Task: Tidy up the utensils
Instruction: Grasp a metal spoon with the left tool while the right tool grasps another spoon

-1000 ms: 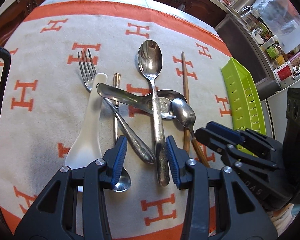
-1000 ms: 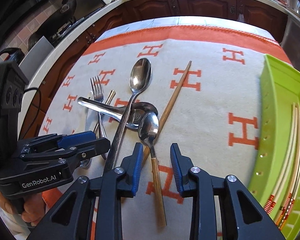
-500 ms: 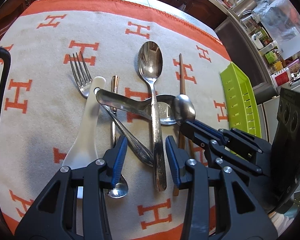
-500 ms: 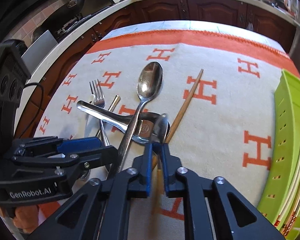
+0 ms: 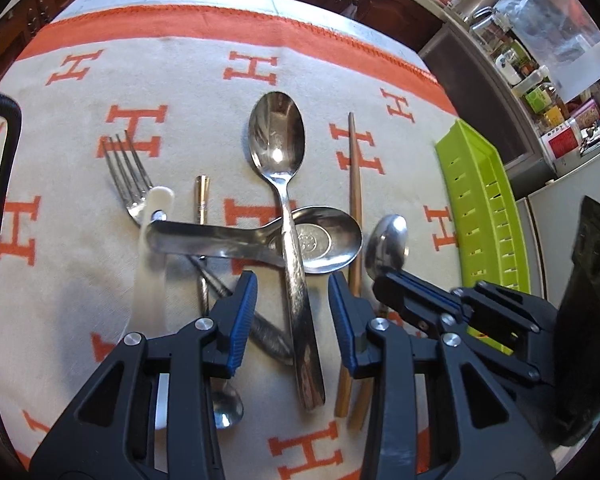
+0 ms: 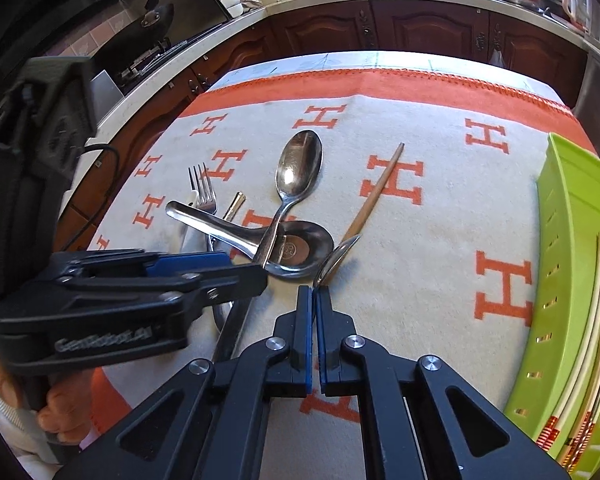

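My right gripper [image 6: 314, 296] is shut on the neck of a small wooden-handled spoon [image 6: 338, 256], whose bowl is tipped on edge beside the brown chopstick [image 6: 374, 196]. In the left wrist view that spoon [image 5: 386, 246] sticks up from the right gripper [image 5: 384, 284]. My left gripper [image 5: 292, 320] straddles the handle of the long steel spoon [image 5: 278, 140]. Its jaws are closing, and the pads stand clear of the handle. Crossed under that spoon are a steel soup spoon [image 5: 324, 240], a fork [image 5: 126, 168], a white plastic spoon [image 5: 150, 280] and a gold-handled spoon [image 5: 202, 200].
A green slotted tray [image 6: 572, 216] lies at the right edge of the cloth and holds pale chopsticks [image 6: 596, 320]. The orange-patterned cloth [image 5: 100, 80] covers the table. A black cable [image 5: 4, 184] runs along the left side. Dark cabinets stand beyond the far edge.
My right gripper has shut on the small spoon's neck, and the spoon's bowl has tipped up on edge. The left gripper's jaws have narrowed slightly around the long spoon's handle.
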`<state>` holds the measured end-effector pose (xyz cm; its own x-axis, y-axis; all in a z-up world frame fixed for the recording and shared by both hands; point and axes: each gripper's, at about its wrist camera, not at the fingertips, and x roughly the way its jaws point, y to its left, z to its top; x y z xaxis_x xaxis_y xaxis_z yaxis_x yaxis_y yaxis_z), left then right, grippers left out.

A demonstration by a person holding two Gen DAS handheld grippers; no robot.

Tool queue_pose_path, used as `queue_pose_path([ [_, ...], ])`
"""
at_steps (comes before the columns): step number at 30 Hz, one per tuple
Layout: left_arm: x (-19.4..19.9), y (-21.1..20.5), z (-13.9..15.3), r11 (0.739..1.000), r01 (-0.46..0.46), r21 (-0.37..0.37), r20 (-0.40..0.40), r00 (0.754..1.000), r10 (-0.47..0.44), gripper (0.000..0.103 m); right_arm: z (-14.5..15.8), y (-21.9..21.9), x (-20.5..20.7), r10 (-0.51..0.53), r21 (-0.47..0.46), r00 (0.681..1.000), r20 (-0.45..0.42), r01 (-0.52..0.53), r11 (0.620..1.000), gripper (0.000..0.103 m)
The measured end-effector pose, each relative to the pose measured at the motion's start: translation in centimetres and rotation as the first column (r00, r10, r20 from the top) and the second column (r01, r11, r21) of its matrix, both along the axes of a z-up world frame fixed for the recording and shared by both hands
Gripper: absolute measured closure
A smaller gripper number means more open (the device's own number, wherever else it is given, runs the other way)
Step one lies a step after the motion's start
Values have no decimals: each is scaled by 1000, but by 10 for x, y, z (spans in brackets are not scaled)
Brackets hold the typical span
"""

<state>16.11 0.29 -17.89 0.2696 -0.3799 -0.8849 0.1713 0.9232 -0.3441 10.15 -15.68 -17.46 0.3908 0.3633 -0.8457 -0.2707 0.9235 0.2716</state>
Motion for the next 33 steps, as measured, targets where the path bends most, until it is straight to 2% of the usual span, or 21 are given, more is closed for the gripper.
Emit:
queue_pose_path([
  [5,2,-7,0,1000,20,19,34,999,-21,73,0,-8,-5,-16,13,1000,-5,16,1000,101],
  [6,3,-8,0,999,22,24,35,999,-22,77,0,-9,-5,-19,15,1000,-5,19,1000,101],
  [7,3,-9,-1,999,24,40,37,999,-26,87,0,-9,-5,-23,17,1000,-4,23,1000,101],
  [8,3,-11,-2,998,37,44,28,999,-39,93,0,-11,-5,-26,19,1000,-5,26,999,101],
  [11,1,-13,-2,997,50,56,34,998,-52,94,0,-12,-6,-29,23,1000,-5,29,999,101],
  [14,1,-9,-3,1000,22,14,14,1000,-22,95,0,-14,-6,-32,24,999,-3,32,999,101],
  [23,-13,-26,6,992,43,117,86,995,-53,95,6,-20,-13,-45,26,999,10,45,999,101],
  [27,-18,-31,11,990,61,127,102,992,-75,95,8,-23,-16,-53,33,998,12,53,998,101],
  [33,-16,-28,3,996,59,65,23,998,-61,95,9,-30,-21,-72,48,997,4,71,996,101],
])
